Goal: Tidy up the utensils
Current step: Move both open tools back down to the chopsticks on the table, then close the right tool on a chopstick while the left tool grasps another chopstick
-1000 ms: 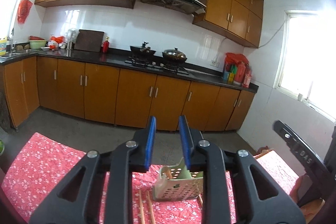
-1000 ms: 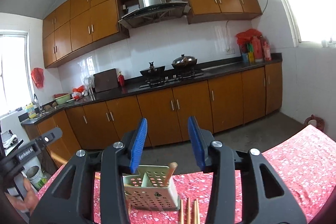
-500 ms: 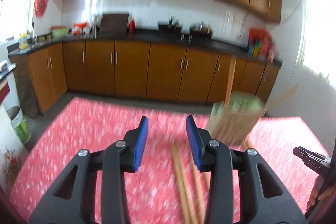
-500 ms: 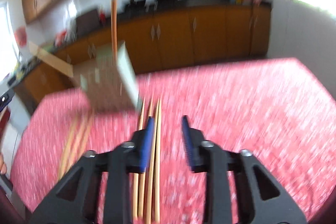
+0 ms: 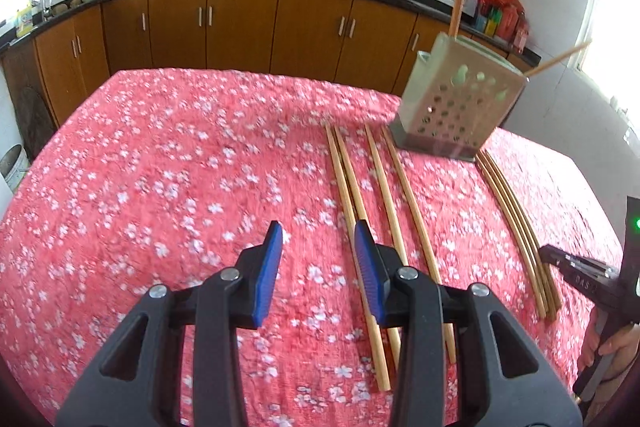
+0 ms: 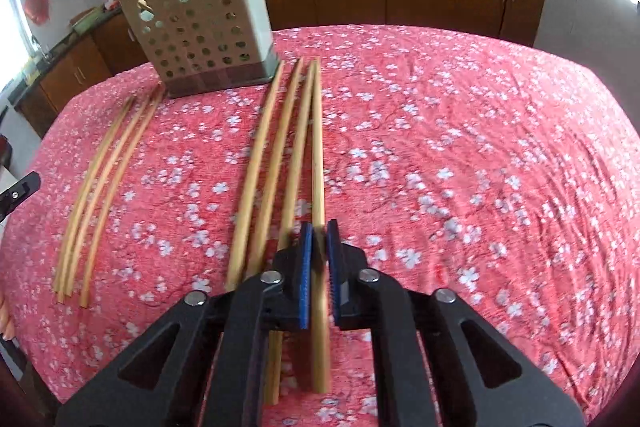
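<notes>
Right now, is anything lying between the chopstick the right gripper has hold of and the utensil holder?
Nothing visible does. The right gripper is shut on the rightmost chopstick of its group, and only bare tablecloth and the neighbouring chopsticks lie before the holder.

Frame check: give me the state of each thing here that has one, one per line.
Right claw: shut on the rightmost chopstick of the group of four, having just been closing.
Left claw: open, nothing between its pads.
Utensil holder: upright on the tablecloth, two chopsticks standing in it.
Group of three chopsticks: lying flat, untouched.
</notes>
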Action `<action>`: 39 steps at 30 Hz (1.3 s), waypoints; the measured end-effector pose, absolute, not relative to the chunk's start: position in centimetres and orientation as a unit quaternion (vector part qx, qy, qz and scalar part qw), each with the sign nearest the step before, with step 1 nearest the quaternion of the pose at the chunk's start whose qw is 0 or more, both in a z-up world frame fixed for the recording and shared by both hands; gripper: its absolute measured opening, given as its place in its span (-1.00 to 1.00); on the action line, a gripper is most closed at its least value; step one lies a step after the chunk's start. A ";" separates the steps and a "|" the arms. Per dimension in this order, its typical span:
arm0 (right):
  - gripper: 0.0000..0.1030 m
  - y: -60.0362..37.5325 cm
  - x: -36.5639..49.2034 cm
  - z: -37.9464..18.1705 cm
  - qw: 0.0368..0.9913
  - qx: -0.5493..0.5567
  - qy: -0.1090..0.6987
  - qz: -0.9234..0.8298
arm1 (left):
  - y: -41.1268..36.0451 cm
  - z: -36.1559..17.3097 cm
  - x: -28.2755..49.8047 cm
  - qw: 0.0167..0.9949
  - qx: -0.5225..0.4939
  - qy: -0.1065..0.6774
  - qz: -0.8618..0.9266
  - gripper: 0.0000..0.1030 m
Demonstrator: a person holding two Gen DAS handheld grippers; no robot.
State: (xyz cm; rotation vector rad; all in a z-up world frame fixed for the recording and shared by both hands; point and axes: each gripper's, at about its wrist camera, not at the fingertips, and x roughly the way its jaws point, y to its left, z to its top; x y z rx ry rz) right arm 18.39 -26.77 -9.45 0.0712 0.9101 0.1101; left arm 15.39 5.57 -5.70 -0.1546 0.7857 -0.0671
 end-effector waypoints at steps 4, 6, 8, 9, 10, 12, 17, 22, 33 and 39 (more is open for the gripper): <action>-0.85 -28.2 19.1 -9.3 0.897 0.057 0.437 0.020 | 4.6 -6.6 15.7 0.913 -0.072 0.398 -0.055 -0.32; -0.85 -28.6 19.1 -9.3 0.897 0.058 0.437 0.019 | 3.9 -7.0 15.6 0.908 -0.066 0.408 -0.066 -0.43; -0.85 -28.4 19.1 -9.3 0.898 0.051 0.436 0.019 | 3.3 -7.4 15.8 0.904 -0.064 0.416 -0.073 -0.52; -0.85 -28.3 19.2 -9.3 0.899 0.048 0.435 0.019 | 3.1 -7.6 15.9 0.902 -0.061 0.421 -0.074 -0.54; -0.85 -28.3 19.1 -9.3 0.899 0.048 0.435 0.019 | 2.8 -7.9 16.0 0.901 -0.057 0.424 -0.074 -0.57; -0.85 -28.4 19.0 -9.3 0.899 0.049 0.434 0.020 | 2.5 -8.3 16.1 0.898 -0.054 0.430 -0.075 -0.61; -0.85 -29.0 18.2 -9.2 0.900 0.049 0.433 0.020 | 2.1 -9.1 16.3 0.895 -0.040 0.439 -0.066 -0.67; -0.84 -28.6 18.0 -9.1 0.901 0.041 0.431 0.022 | 2.0 -9.1 16.6 0.898 -0.028 0.436 -0.052 -0.78; -0.85 -29.8 18.8 -9.2 0.908 0.035 0.417 0.002 | 6.1 -9.1 19.7 0.901 -0.024 0.434 0.016 -0.84; -0.84 -30.5 19.2 -9.3 0.909 0.042 0.415 -0.002 | 8.1 -9.1 19.9 0.902 -0.054 0.428 0.016 -0.81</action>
